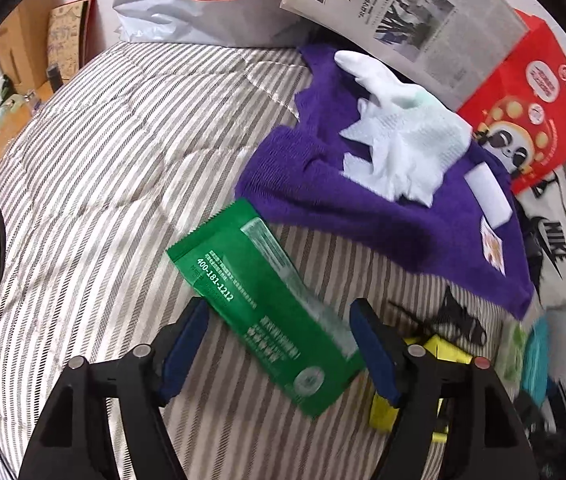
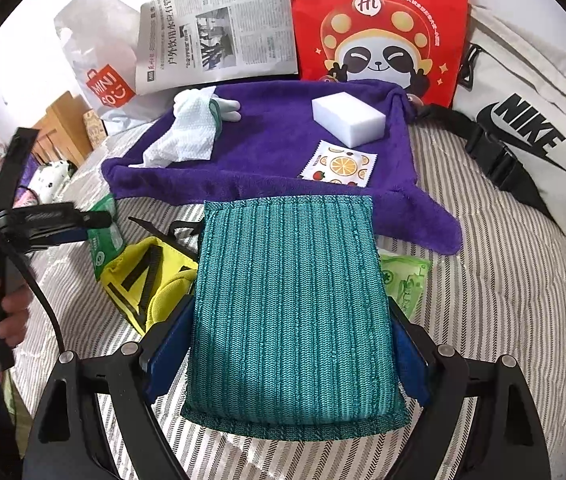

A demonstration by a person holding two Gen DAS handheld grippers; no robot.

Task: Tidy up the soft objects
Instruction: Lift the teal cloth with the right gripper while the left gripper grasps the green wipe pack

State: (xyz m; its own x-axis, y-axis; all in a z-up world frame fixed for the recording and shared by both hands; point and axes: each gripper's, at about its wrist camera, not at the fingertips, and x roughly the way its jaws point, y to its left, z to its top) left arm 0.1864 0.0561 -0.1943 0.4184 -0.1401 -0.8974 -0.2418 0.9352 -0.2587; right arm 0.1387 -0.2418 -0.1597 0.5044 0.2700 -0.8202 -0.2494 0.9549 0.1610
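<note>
A home bedroom: striped quilted bedding point(image 1: 103, 160) underfoot, wooden furniture point(image 2: 63, 128) beside it.

Glossy green plastic packet point(image 1: 261, 312); teal ribbed knit pad point(image 2: 295, 312); purple plush towel point(image 2: 275, 140).

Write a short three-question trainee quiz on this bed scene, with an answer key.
1. True or false: the white foam block lies on the purple plush towel.
2. Which does the right gripper clamp? A) the yellow pouch B) the teal knitted pad C) the white Nike bag
3. Fill in: the pack between the left gripper fingers is coloured ____.

Key: 1 true; 2 B; 3 green.
</note>
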